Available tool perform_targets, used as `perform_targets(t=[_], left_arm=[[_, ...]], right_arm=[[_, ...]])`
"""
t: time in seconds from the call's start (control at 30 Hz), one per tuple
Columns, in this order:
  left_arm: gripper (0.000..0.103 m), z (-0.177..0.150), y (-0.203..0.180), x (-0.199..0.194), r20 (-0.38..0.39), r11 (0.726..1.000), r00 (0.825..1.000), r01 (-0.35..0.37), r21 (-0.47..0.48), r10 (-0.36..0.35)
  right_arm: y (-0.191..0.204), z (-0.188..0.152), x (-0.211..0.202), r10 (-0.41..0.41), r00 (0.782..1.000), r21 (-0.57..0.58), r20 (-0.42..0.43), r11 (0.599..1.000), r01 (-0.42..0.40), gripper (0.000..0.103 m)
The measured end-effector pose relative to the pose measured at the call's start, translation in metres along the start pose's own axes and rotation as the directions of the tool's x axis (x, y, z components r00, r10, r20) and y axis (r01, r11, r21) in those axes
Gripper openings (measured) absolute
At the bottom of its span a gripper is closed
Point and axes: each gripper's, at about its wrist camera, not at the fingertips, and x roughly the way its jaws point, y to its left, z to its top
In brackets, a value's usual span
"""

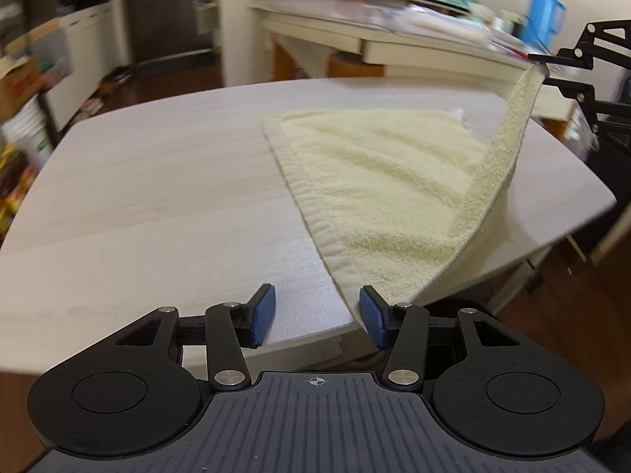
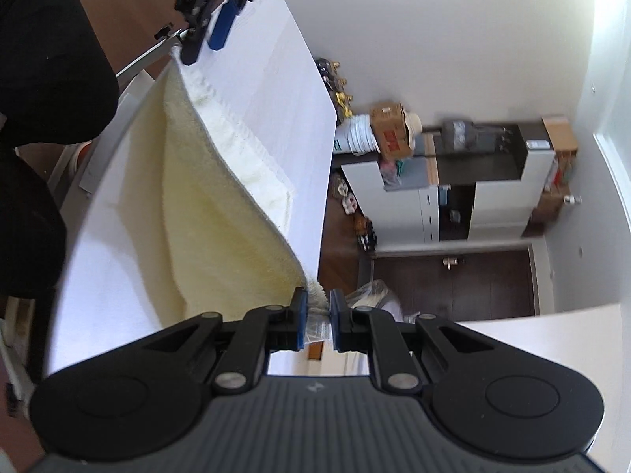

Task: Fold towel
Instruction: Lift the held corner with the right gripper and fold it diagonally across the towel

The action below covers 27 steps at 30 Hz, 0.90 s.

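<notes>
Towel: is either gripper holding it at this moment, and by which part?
The right gripper pinches the towel by one corner, lifting that edge off the table. The left gripper is open beside the near corner, holding nothing.

soft indoor light, motion-blurred background, bowed fisheye edges, overexposed white tabletop

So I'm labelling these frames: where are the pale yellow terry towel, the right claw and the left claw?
Pale yellow terry towel [image 1: 386,181]: left wrist view, flat middle.
Right claw [image 2: 315,311]: right wrist view, between tips gripping the corner.
Left claw [image 1: 315,315]: left wrist view, open gap.
</notes>
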Motion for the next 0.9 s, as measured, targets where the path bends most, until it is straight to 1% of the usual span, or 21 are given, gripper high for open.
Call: perform_targets(t=[0.23,0.43,0.53,0.63,0.73,0.9], left_arm=[[0.052,0.001,-0.001,-0.002,-0.009,0.996,0.999,-0.043,-0.081,0.042],[0.052,0.001,0.002,-0.004,-0.015,0.989,0.999,-0.051,-0.136,0.049],[0.052,0.002,0.001,-0.004,-0.018,0.989,0.998,-0.055,-0.138,0.053],[0.052,0.002,0.000,-0.003,-0.021,0.989,0.998,-0.056,-0.138,0.054],[0.052,0.003,0.000,-0.004,-0.025,0.990,0.998,-0.053,-0.129,0.050],[0.052,0.004,0.003,-0.005,-0.028,0.991,0.999,-0.034,-0.133,0.030]], right_arm=[[-0.020,0.002,0.039,0.023,0.998,-0.077,0.061,0.997,-0.018,0.014],[-0.032,0.006,0.074,0.056,0.993,-0.100,0.106,0.994,-0.045,0.014],[-0.037,0.010,0.094,0.079,0.988,-0.115,0.131,0.991,-0.064,0.014],[-0.041,0.017,0.119,0.126,0.980,-0.145,0.156,0.984,-0.104,0.014],[-0.042,0.022,0.138,0.178,0.971,-0.173,0.161,0.973,-0.150,0.014],[-0.040,0.036,0.179,0.264,0.949,-0.206,0.173,0.952,-0.227,0.014]])
